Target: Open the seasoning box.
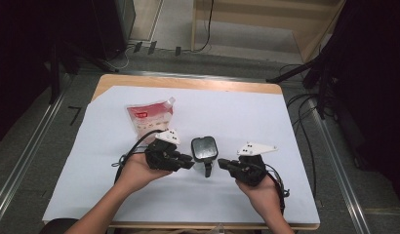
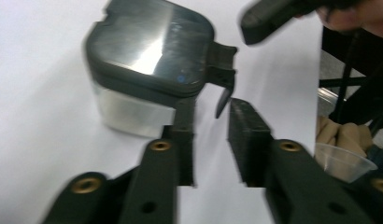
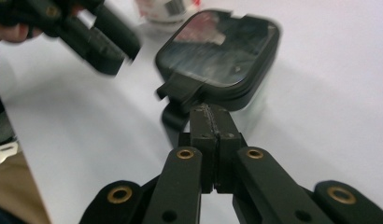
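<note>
A square clear container with a dark glossy lid (image 1: 204, 147) stands mid-table, its black latch tab (image 1: 208, 168) pointing toward the person. My left gripper (image 1: 187, 161) lies just left of the tab. In the left gripper view its fingers (image 2: 248, 135) stand apart with nothing between them, and the container (image 2: 150, 60) and its tab (image 2: 222, 79) lie just beyond the tips. My right gripper (image 1: 221, 165) comes in from the right. Its jaws are pressed together (image 3: 210, 119), empty, right below the tab (image 3: 180, 91) of the container (image 3: 222, 51); whether they touch it I cannot tell.
A red-and-white pouch (image 1: 150, 116) lies flat behind the left hand on the white sheet (image 1: 247, 117) that covers the wooden table. Past the table edge, a clear plastic cup (image 2: 341, 161) shows in the left gripper view. Cables trail on the floor at the right.
</note>
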